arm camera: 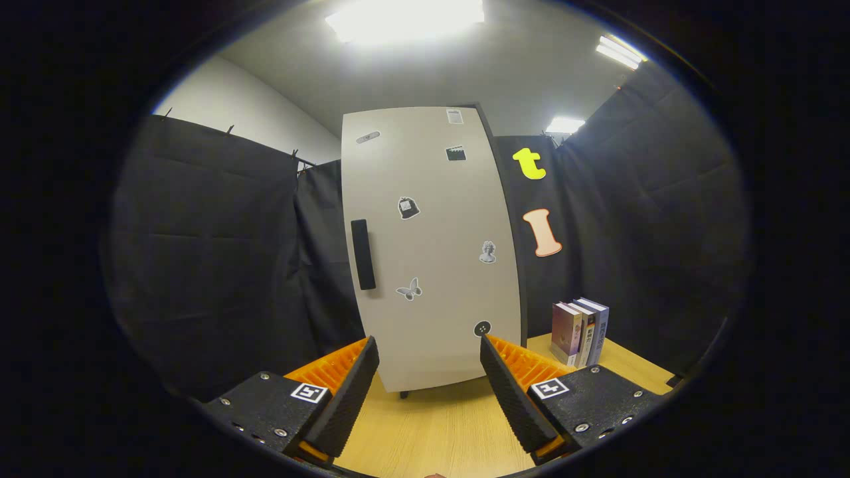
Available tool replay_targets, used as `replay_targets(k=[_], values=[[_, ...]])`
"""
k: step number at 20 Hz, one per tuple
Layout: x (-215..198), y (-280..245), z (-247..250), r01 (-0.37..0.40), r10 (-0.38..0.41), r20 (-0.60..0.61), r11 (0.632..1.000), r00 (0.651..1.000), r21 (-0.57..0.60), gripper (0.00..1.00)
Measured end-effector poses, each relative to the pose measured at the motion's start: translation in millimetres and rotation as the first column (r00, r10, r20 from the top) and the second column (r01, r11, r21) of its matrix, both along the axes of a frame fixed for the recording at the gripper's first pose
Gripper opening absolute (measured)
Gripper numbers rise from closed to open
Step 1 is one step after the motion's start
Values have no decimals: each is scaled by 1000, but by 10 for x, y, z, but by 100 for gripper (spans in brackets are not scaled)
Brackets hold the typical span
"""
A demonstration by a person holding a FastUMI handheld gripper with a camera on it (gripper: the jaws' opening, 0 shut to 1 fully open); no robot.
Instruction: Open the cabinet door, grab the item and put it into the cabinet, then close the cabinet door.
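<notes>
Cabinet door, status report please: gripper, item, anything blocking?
Hand-held gripper open, empty, facing cabinet door. Door shut, handle untouched. Books upright on table, beside cabinet. Nothing in the way.

The cabinet door (431, 245) is plain off-white, dotted with small grey and black stickers (409, 208), one of them a grey butterfly (410, 289). Its handle (362, 254) is black. The table (438, 425) is pale wood with a fine grain. The books (580, 332) show purple, white and blue covers. The curtain (212, 265) is black, and the wall (226, 106) above it is white.
</notes>
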State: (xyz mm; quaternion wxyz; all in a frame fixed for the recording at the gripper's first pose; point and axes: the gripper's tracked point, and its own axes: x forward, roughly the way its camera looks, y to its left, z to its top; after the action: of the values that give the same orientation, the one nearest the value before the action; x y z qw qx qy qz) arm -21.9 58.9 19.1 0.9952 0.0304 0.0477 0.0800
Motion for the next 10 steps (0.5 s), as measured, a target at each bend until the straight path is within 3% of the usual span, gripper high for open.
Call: replay_targets(k=[10], values=[[-42,-15,-123,12,-12,-44,1000,999,-3,95]])
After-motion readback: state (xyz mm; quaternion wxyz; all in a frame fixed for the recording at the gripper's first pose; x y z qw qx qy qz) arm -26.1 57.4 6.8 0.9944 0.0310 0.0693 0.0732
